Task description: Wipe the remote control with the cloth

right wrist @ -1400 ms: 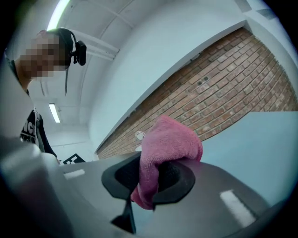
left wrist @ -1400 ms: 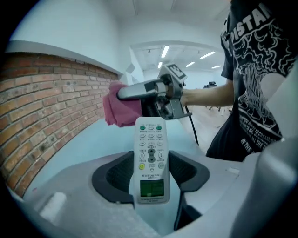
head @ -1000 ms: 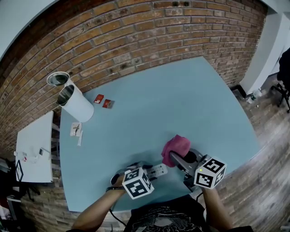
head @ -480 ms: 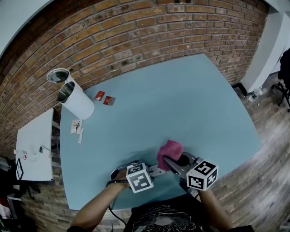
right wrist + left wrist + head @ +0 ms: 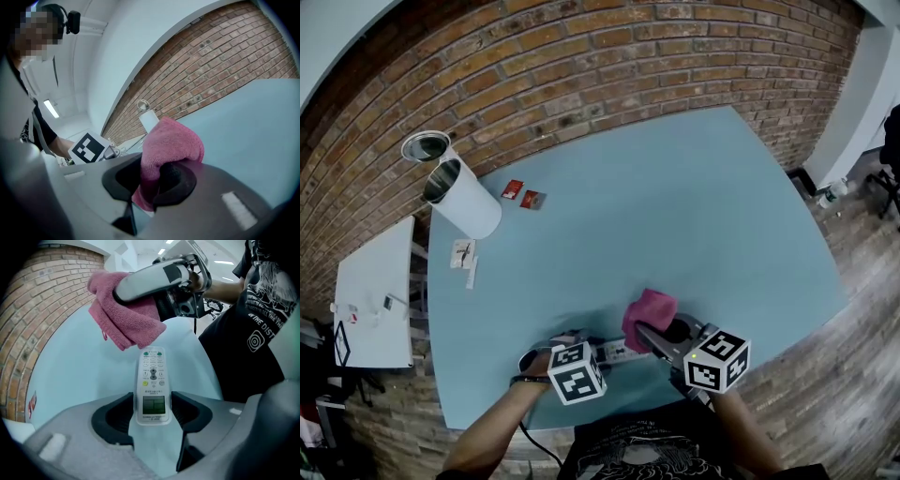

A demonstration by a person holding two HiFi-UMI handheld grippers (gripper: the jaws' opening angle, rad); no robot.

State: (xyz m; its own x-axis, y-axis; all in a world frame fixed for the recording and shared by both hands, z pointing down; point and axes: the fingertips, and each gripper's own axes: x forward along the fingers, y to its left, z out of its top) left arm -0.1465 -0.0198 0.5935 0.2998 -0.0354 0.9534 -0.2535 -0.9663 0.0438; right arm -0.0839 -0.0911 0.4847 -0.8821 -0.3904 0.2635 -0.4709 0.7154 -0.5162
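White remote (image 5: 153, 383) — small screen (green-lit), round buttons.

A pale blue table (image 5: 703, 206) stands against the brick wall. The remote (image 5: 153, 380) lies flat near its front edge, buttons up. At the far left corner a white tube (image 5: 471, 211) rests on the top. Just beside it lie two small red packets (image 5: 513, 189) (image 5: 532, 200), close together. Along the left edge sit a white card (image 5: 463, 253) and a thin white strip (image 5: 472, 274).
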